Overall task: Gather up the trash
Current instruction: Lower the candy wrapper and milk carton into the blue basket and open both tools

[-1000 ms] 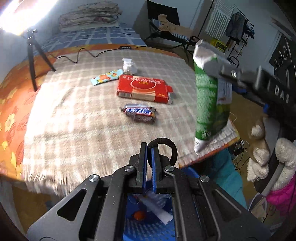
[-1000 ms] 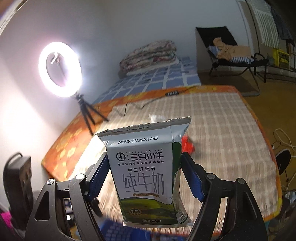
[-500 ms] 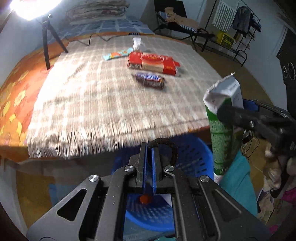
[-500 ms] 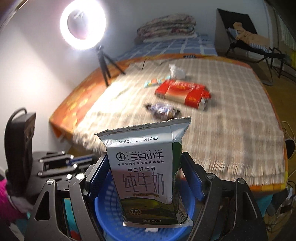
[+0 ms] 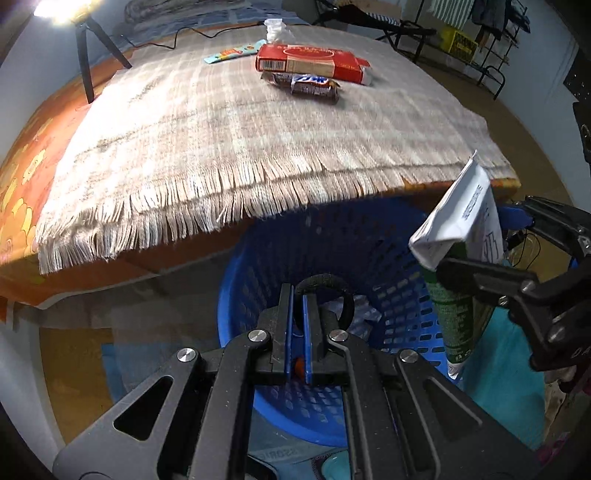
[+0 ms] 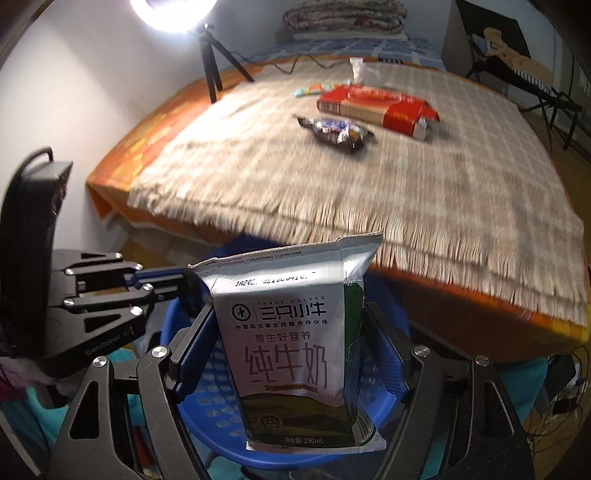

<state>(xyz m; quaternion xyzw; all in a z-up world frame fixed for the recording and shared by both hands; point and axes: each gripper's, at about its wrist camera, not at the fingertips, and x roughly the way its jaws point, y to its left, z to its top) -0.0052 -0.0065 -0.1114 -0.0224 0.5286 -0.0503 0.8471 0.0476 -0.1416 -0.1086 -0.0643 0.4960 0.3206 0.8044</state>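
1 item in hand: the right gripper [image 6: 291,354] clamps a milk carton [image 6: 295,343] between its 2 blue-padded fingers, upright, printed face toward the camera.
Carton position: it hangs over the open mouth of the blue basket [image 5: 295,258], whose rim and perforated wall show below and behind the fingertips; in the left wrist view the carton [image 5: 458,266] sits above the basket's right edge, not yet inside.
Left gripper [image 5: 298,325]: its 2 fingers are pressed together with nothing between them, pointing down into the basket; some crumpled paper lies on the basket floor just past the fingertips.
Step in hand: my judgement is the drop-off of the carton, the carry to the bin being all but done.
Next move: it calls for bringing the carton a little more over the basket's middle, then parting the right fingers so it falls in rather than catching the rim.
4 items left: beyond the fingers, on the checked cloth [image 5: 258,129], lie a candy bar wrapper [image 5: 306,84], a red box [image 5: 310,64] just behind it, a light blue wrapper [image 5: 231,54] and a white crumpled wad [image 5: 274,27] farthest off.
Risk: the carton is near the rim, so an early release may tip it outside.
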